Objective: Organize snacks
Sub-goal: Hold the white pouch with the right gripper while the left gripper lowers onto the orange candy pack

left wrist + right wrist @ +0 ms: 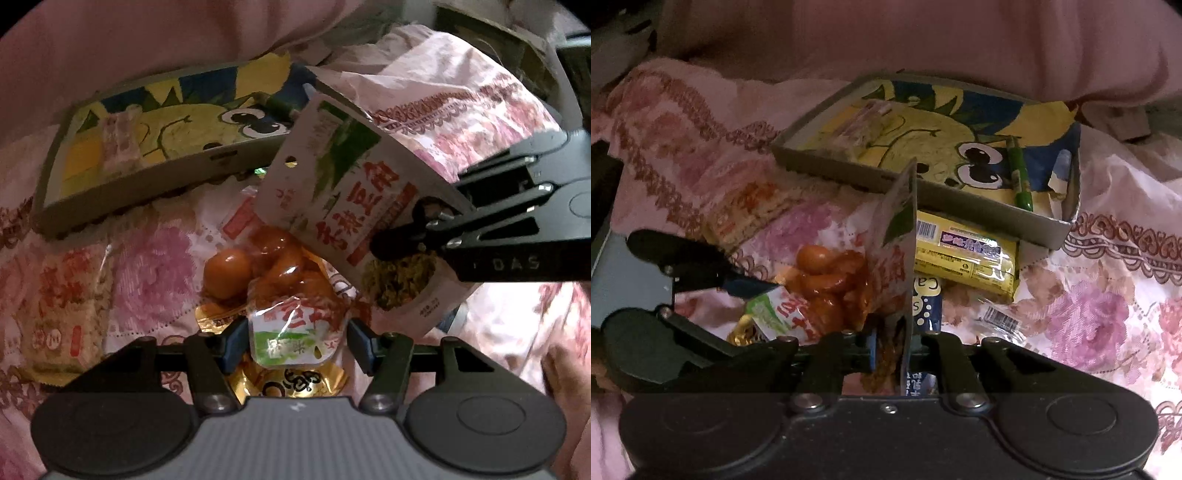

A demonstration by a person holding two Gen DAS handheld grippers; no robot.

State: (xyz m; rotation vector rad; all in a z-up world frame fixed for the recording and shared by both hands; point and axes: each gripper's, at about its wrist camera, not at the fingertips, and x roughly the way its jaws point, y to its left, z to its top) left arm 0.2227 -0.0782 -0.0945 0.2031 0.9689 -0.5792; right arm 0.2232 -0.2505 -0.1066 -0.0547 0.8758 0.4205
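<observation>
Now the right gripper point(890, 354) is clamped on the bottom edge of a white-and-green snack pouch point(347, 206), holding it tilted up off the bedding, its printed face with red characters turned to the left wrist camera. From the right wrist view that pouch stands edge-on, a thin sliver rising between the pinched fingers. The left gripper point(297, 343) hangs over a clear packet of orange-brown braised eggs point(258, 266); its jaws stand apart on either side of the packet's white-and-green label end, and whether the pads actually touch the wrapper cannot be told. Under that packet lies a gold foil wrapper point(288, 384). Off to the left on the floral pink sheet point(155, 266) rests a pale cracker packet point(62, 314) with red lettering. Behind everything sits the shallow cardboard tray point(1045, 232), its floor painted with a yellow cartoon face, holding a small pinkish wrapped bar point(860, 122) and a green pen-like stick point(1019, 177). Just in front of the tray lies a yellow boxed snack point(967, 258), barcode up, beside a blue packet point(929, 306).
</observation>
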